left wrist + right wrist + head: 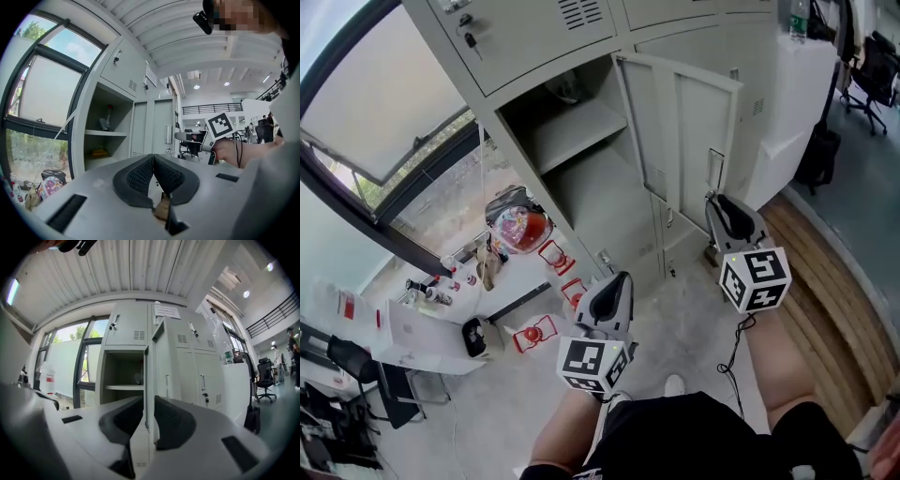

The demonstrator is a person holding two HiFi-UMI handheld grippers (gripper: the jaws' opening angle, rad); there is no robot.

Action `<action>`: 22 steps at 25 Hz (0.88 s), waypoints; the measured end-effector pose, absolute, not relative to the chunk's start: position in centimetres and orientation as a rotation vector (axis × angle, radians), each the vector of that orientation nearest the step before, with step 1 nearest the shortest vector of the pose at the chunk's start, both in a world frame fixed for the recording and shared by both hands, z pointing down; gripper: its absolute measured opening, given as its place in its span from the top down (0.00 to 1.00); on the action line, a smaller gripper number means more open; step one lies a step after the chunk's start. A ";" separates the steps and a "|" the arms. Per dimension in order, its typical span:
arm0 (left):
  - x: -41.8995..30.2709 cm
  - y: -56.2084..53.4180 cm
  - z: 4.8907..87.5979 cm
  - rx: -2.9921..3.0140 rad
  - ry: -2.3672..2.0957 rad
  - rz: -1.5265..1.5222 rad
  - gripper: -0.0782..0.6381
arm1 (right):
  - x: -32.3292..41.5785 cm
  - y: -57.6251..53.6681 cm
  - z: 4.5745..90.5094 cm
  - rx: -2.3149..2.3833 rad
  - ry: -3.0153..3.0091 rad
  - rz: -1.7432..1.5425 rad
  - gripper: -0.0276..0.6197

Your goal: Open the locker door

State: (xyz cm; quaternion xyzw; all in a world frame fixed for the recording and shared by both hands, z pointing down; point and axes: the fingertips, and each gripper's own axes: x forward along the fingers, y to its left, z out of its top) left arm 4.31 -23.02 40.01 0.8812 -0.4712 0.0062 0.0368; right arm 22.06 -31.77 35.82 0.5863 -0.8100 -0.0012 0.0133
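Note:
The grey locker (581, 141) stands with its lower door (684, 131) swung out, so the shelf (581, 127) inside shows. My right gripper (720, 204) is at the door's free edge, low down under the handle (715, 169). In the right gripper view the door's edge (149, 380) runs straight down between the two pads, and my right gripper (149, 401) is shut on it. My left gripper (619, 279) hangs lower, in front of the locker and apart from it. Its pads meet with nothing between them in the left gripper view, where my left gripper (153, 158) faces the open compartment (105, 136).
A colourful bag (520, 225) and small red frames (534, 333) lie on the floor left of the locker, under the window. A strip of wooden floor (825, 281) runs on the right. A white counter (797, 94) and office chairs (872, 75) stand beyond. The locker above has a key (471, 39).

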 end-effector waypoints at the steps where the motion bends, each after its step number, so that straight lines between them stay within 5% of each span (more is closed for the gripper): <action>1: 3.8 -22.7 40.0 2.702 -1.451 0.018 0.87 | 20.9 -31.3 36.0 1.791 -2.541 0.002 0.78; 4: 2.1 -21.6 40.1 2.699 -1.457 0.017 0.87 | 17.2 -29.9 36.8 1.684 -2.581 0.025 0.87; 22: -8.2 -15.7 39.7 2.686 -1.443 -0.047 0.87 | 2.4 -20.2 38.8 1.483 -2.630 0.079 0.87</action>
